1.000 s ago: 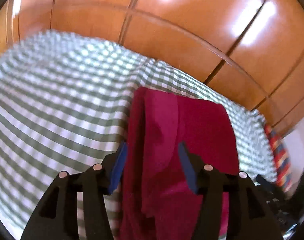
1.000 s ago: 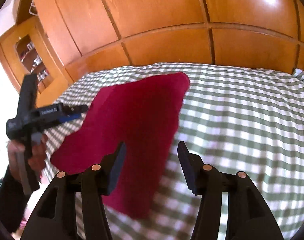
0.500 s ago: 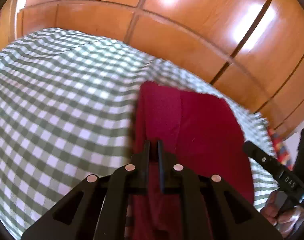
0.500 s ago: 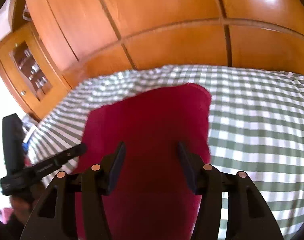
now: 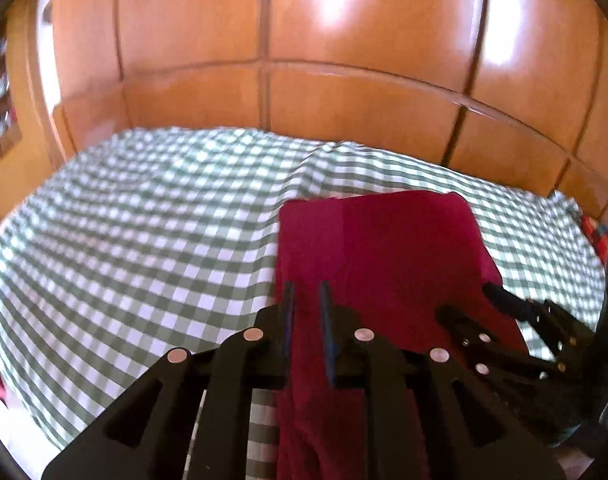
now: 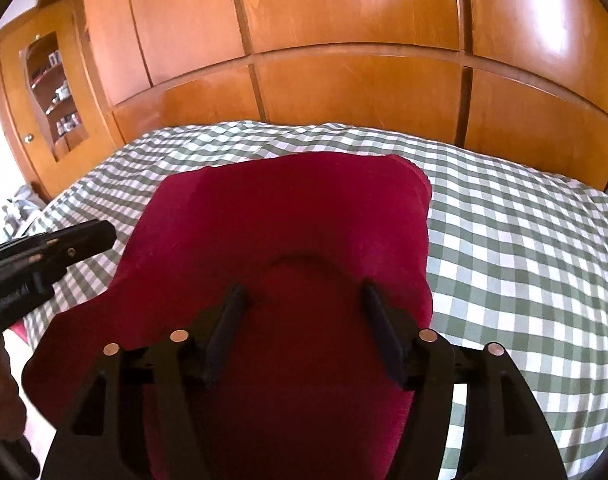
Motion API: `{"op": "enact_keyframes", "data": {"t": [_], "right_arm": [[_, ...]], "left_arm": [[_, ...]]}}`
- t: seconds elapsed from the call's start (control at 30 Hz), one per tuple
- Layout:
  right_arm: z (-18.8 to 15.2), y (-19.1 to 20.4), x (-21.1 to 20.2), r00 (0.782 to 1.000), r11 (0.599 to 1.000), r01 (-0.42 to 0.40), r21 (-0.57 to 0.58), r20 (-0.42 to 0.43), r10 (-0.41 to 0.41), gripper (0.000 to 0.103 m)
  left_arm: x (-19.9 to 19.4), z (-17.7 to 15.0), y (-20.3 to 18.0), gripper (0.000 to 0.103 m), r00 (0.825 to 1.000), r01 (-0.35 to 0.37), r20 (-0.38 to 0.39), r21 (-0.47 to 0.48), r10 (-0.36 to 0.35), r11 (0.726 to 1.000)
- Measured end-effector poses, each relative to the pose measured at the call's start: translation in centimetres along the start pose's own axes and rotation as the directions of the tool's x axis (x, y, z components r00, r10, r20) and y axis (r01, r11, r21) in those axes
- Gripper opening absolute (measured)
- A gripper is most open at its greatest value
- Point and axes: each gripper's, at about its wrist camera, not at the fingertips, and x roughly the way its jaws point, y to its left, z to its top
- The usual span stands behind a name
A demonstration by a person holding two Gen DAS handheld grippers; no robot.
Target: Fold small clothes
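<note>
1. While the dark red soft knit garment [image 5: 384,248] lies flat on the green-and-white checked bed cover [image 5: 144,240], near the bed's near edge and right of centre in the left wrist view, both tools are working its near end.
2. Left gripper [image 5: 306,300]: jaws nearly closed and pinching a bunched fold at the garment's near left edge; they are easing apart slightly, cloth between them.
3. Right gripper [image 6: 302,300]: jaws wide and opening, hovering over the garment's near middle. Cloth lies under and between them, but no pad presses it.
4. Handling, my read: light, limp, no stiffness, so it will sag and drag on the cover. Not fragile, not slippery. Thin layers can slip out of a shallow pinch.
5. Where to grip: near corners or hem edge, both layers together, one tool per corner, then carry toward the far edge.
6. Containers: none on the bed. A glass-fronted wooden corner cabinet [image 6: 52,92] far left holds small items, too small to identify.
</note>
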Motion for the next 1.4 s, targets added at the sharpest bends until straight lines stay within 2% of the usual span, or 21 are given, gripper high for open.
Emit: {"op": "enact_keyframes", "data": {"t": [0.1, 0.27, 0.4, 0.53, 0.63, 0.8, 0.87, 0.97, 1.03, 1.1, 1.13, 1.17, 1.2, 1.27, 1.33, 1.4], "right_arm": [[0.8, -0.7, -1.0, 1.0, 1.0, -0.026, 0.01, -0.014, 0.026, 0.065], [2.5, -2.8, -2.1, 0.999, 0.997, -0.034, 0.069, 0.006, 0.034, 0.065], [3.5, -4.2, -1.0, 1.0, 0.994, -0.022, 0.105, -0.005, 0.023, 0.065], [3.3, -4.8, 1.6, 0.998, 0.992, -0.011, 0.125, -0.065, 0.019, 0.065], [2.4, -4.9, 3.6, 0.995, 0.992, -0.003, 0.128, -0.096, 0.015, 0.072], [2.1, -6.5, 3.9, 0.99, 0.977, -0.073, 0.201, -0.104, 0.095, 0.083], [2.0, -7.0, 3.7, 0.987, 0.971, -0.104, 0.213, -0.095, 0.127, 0.084], [1.7, -7.9, 3.4, 0.974, 0.949, -0.184, 0.255, -0.085, 0.212, 0.087], [1.4, -8.4, 3.7, 0.957, 0.926, -0.238, 0.292, -0.092, 0.275, 0.087], [1.2, -9.0, 4.5, 0.935, 0.899, -0.294, 0.326, -0.096, 0.341, 0.091], [1.2, -9.2, 4.8, 0.924, 0.884, -0.32, 0.34, -0.096, 0.371, 0.093], [1.1, -9.3, 5.2, 0.91, 0.869, -0.348, 0.351, -0.095, 0.403, 0.093], [1.1, -9.4, 5.6, 0.894, 0.852, -0.38, 0.359, -0.093, 0.438, 0.093], [1.4, -9.2, 6.0, 0.88, 0.84, -0.404, 0.363, -0.096, 0.465, 0.093], [1.7, -8.4, 6.2, 0.867, 0.84, -0.423, 0.339, -0.116, 0.484, 0.083], [1.6, -7.9, 6.0, 0.876, 0.856, -0.408, 0.316, -0.129, 0.465, 0.073]], "left_arm": [[-0.1, -0.3, -1.0, 0.012, 1.0, -0.003, 0.008, 0.047, 0.003, 0.999], [0.7, -0.7, -1.4, 0.012, 1.0, 0.009, -0.014, 0.055, -0.009, 0.998], [1.5, -1.1, -1.3, 0.013, 0.999, 0.013, -0.041, 0.054, -0.011, 0.998], [2.6, -1.5, -0.8, 0.014, 0.997, 0.027, -0.071, 0.035, -0.025, 0.999], [3.1, -1.8, -0.8, 0.014, 0.996, 0.029, -0.083, 0.032, -0.027, 0.999], [3.7, -2.3, -0.5, 0.014, 0.995, 0.045, -0.085, 0.024, -0.043, 0.999], [3.6, -2.3, -0.6, 0.014, 0.996, 0.045, -0.079, 0.03, -0.043, 0.999], [3.4, -2.5, -0.1, 0.015, 0.995, 0.072, -0.066, 0.008, -0.071, 0.997], [3.2, -2.7, 0.4, 0.02, 0.995, 0.09, -0.053, -0.003, -0.09, 0.996], [3.1, -2.9, 0.8, 0.036, 0.995, 0.083, -0.046, -0.008, -0.083, 0.997], [3.1, -3.1, 1.2, 0.052, 0.998, 0.051, -0.043, -0.02, -0.052, 0.998], [3.2, -3.3, 1.8, 0.055, 0.997, 0.057, -0.045, -0.05, -0.059, 0.997], [3.3, -3.4, 2.3, 0.055, 0.995, 0.083, -0.053, -0.078, -0.087, 0.993], [3.6, -3.7, 3.8, 0.059, 0.986, 0.139, -0.066, -0.163, -0.151, 0.977], [3.8, -4.0, 4.1, 0.058, 0.984, 0.152, -0.064, -0.179, -0.166, 0.972], [3.8, -4.1, 3.4, 0.054, 0.988, 0.138, -0.052, -0.148, -0.147, 0.979]]}}
